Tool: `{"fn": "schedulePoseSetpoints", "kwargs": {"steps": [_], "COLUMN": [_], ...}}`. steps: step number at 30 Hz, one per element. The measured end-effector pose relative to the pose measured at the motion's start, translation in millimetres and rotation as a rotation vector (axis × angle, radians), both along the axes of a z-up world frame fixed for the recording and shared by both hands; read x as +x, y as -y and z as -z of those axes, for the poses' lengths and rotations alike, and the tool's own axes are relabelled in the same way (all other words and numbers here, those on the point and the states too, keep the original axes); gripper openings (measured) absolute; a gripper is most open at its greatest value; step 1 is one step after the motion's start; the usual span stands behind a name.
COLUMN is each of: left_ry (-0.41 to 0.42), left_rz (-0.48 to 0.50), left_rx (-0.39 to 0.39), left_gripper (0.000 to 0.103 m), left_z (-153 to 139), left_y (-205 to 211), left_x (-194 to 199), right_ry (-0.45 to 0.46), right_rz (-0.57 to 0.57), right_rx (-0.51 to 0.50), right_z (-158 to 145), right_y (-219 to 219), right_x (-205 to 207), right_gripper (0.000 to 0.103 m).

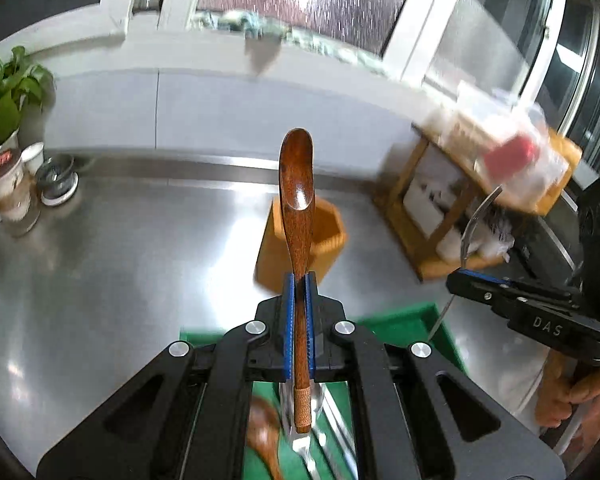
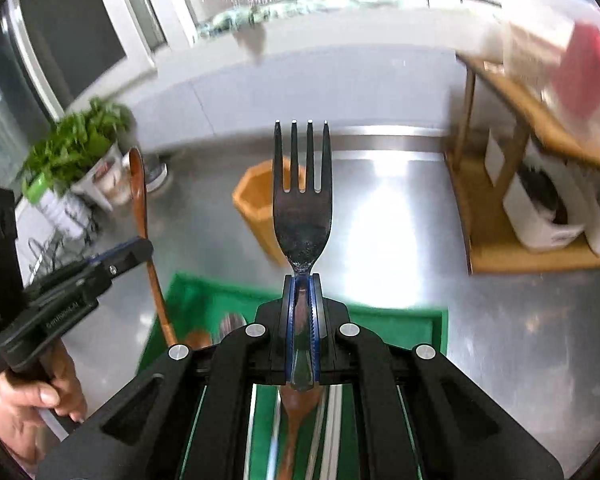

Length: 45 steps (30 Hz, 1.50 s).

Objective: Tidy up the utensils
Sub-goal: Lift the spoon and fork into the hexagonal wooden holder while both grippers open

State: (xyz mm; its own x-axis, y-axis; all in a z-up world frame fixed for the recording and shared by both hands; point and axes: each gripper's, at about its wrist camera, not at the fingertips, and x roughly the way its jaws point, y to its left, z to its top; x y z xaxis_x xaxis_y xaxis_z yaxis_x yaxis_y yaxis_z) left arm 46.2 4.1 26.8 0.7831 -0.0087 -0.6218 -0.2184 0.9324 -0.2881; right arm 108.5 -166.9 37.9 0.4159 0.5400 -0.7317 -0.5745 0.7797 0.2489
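A wooden spoon (image 1: 296, 184) is clamped by its handle in the left gripper (image 1: 299, 280), bowl up, above the steel counter (image 1: 120, 240). A metal fork (image 2: 302, 196) with 4 tines is pinched at the neck in the right gripper (image 2: 302, 280), tines up. The wooden holder (image 2: 260, 208) stands beyond both (nothing seen in it). A green tray (image 2: 404, 322) below carries more utensils, partly hidden and blurred.
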Motion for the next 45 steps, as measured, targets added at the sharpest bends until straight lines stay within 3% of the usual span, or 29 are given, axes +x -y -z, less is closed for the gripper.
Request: {"fn": "schedulePoseSetpoints", "kwargs": {"steps": [7, 13, 16, 25, 38, 42, 45], "left_ry": [0.173, 0.253, 0.275, 0.169, 0.044, 0.035, 0.037], "left_rz": [-0.032, -0.059, -0.070, -0.031, 0.060, 0.059, 0.043], "left_rx": [-0.019, 0.014, -0.007, -0.031, -0.154, -0.171, -0.168], "left_gripper": [0.004, 0.004, 0.004, 0.004, 0.004, 0.020, 0.026], "left_z": [-21, -36, -35, 18, 57, 57, 52], "left_y": [-22, -38, -48, -51, -59, -60, -61], "left_x": [37, 83, 103, 126, 127, 125, 117], "right_ry": [0.071, 0.130, 0.118, 0.009, -0.173, -0.175, -0.176], "right_rz": [0.030, 0.034, 0.038, 0.019, -0.024, -0.021, -0.019], "right_rx": [0.119, 0.165, 0.176, 0.122, 0.103, 0.116, 0.122], "right_z": [-20, -39, -35, 13, 51, 49, 41], "right_y": [-19, -46, -56, -71, -68, -64, -60], "right_x": [46, 79, 94, 116, 123, 119, 116], "right_gripper": [0.007, 0.007, 0.007, 0.007, 0.011, 0.011, 0.012]}}
